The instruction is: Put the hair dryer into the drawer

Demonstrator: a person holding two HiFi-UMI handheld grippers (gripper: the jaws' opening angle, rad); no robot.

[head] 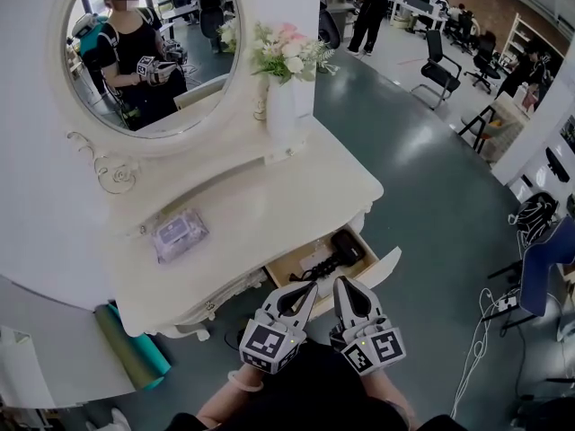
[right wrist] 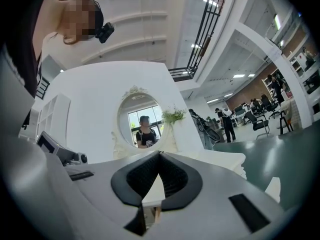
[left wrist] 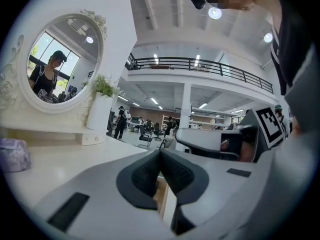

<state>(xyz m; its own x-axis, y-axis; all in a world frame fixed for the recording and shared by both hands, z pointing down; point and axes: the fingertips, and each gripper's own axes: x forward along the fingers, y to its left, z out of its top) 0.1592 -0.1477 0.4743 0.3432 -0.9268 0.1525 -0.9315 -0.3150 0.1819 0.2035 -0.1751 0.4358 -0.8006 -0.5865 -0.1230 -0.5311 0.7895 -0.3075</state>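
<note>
- Item: black plastic hair dryer [head: 340,250] with a dark cord. It lies inside the open wood-lined drawer with a white front [head: 384,268], which is pulled out from under the top of the white vanity table [head: 269,209]. By the look of it the placing is done and only the closing is left.
- Tool, left: grey two-jaw left gripper [head: 308,287] with a marker cube. The jaws are pressed together with nothing between the dark pads (its own view shows them meeting at the tips [left wrist: 160,151]).
- Tool, right: matching grey right gripper [head: 343,282]. It is likewise clenched on nothing, with its pads meeting at the tips [right wrist: 160,154].
- Bearing: the hair dryer sits just ahead of both sets of tips and a little below them, near but apart from each.
- Axis: its long axis runs on a slant — cord end toward the left gripper, body angled off ahead and to the right of the right gripper.
- Nearer hand: the right gripper is closer to the dryer's body and to the drawer's white front. The left gripper is closer to the cord end. A push to shut the drawer would fall most naturally to the right.
- Also on the table, well ahead and left of the tools: a clear soft packet of wipes [head: 180,234].
- Writing: none is legible. The cubes bear only black-and-white square markers, the packet's print is too small to read, and no brand can be made out on the dryer.
</note>
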